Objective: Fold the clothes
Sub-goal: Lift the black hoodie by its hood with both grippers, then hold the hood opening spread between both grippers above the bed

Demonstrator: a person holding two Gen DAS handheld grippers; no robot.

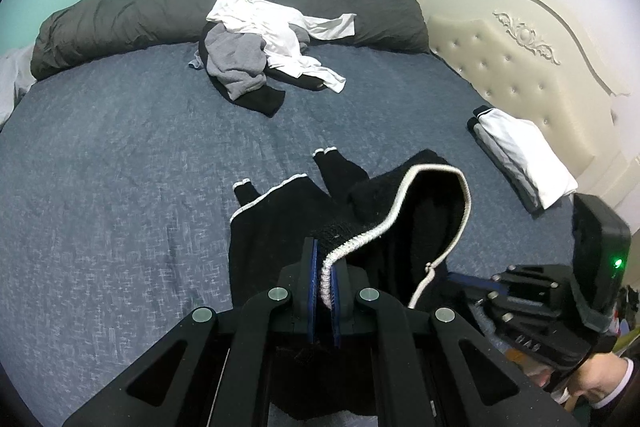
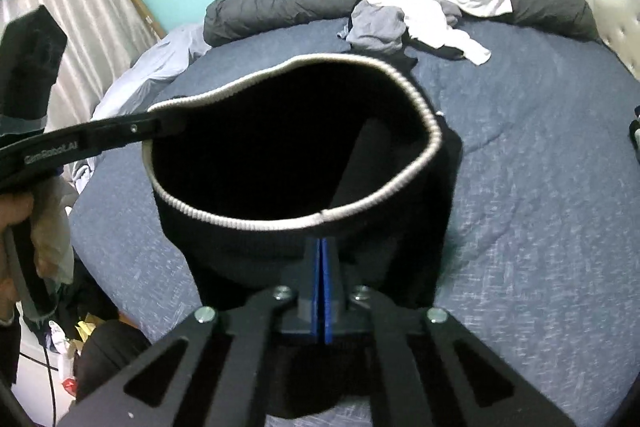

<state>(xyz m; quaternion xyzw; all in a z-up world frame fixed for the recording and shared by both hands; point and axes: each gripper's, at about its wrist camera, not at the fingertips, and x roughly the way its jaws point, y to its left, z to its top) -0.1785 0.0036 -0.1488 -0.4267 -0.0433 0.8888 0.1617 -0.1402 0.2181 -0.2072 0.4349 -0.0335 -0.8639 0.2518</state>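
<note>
- A black sweater [image 1: 280, 227] with white trim is held up at its hem over the bed [image 1: 120, 155]; sleeves lie on the sheet.
- Left gripper [image 1: 325, 279] fingers are clamped tight on the trimmed hem.
- Right gripper [image 2: 322, 267] fingers are pressed together just below the hem band; black knit is taken as pinched, though the contact is hard to make out.
- A folded stack [image 1: 520, 159] is already set by the headboard [image 1: 520, 67].
- An unfolded pile [image 1: 264, 43] is left by the grey duvet [image 1: 120, 19].
- Judged: partly done; this sweater's fold is barely begun.
</note>
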